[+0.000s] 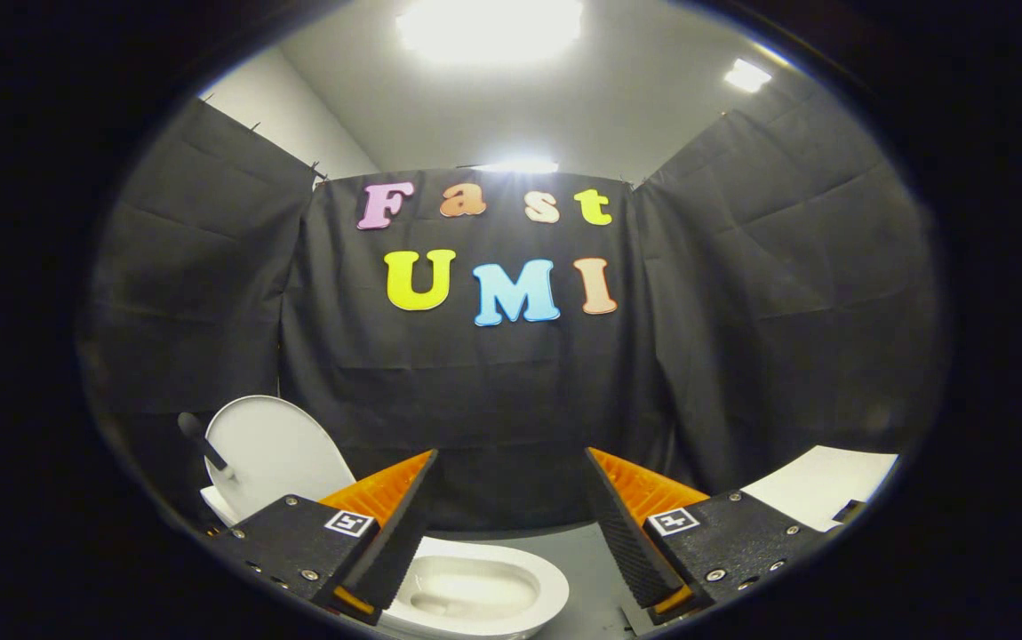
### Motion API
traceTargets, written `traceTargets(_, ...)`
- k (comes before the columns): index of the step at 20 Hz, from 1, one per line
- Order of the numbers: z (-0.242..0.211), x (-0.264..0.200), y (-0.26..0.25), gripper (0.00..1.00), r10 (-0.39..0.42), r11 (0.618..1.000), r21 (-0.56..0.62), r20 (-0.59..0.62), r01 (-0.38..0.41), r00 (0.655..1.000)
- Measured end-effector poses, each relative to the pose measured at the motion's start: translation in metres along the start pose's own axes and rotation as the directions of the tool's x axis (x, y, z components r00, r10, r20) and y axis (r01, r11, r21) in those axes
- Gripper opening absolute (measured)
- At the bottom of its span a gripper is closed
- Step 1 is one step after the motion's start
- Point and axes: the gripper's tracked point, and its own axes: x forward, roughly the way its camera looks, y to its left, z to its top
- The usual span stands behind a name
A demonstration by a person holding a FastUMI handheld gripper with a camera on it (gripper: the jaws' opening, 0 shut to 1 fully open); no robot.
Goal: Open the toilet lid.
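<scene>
Standing inside black cloth walls (493,418) on a grey floor (595,569), a white toilet bowl (475,591) sits near the gripper (511,524), whose fingers are spread apart, empty; toilet lid (275,453) raised upright, far left

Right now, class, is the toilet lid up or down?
Up. The lid stands raised behind the bowl, whose inside is exposed. The gripper is open, holding nothing, with the bowl between and below its fingers.
</scene>
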Motion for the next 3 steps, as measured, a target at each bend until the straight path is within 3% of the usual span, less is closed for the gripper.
traceTargets(3, 0.0011, -0.0005, -0.0076, 0.96, -0.030, 0.999, -0.011, -0.002, 0.030, 1.000)
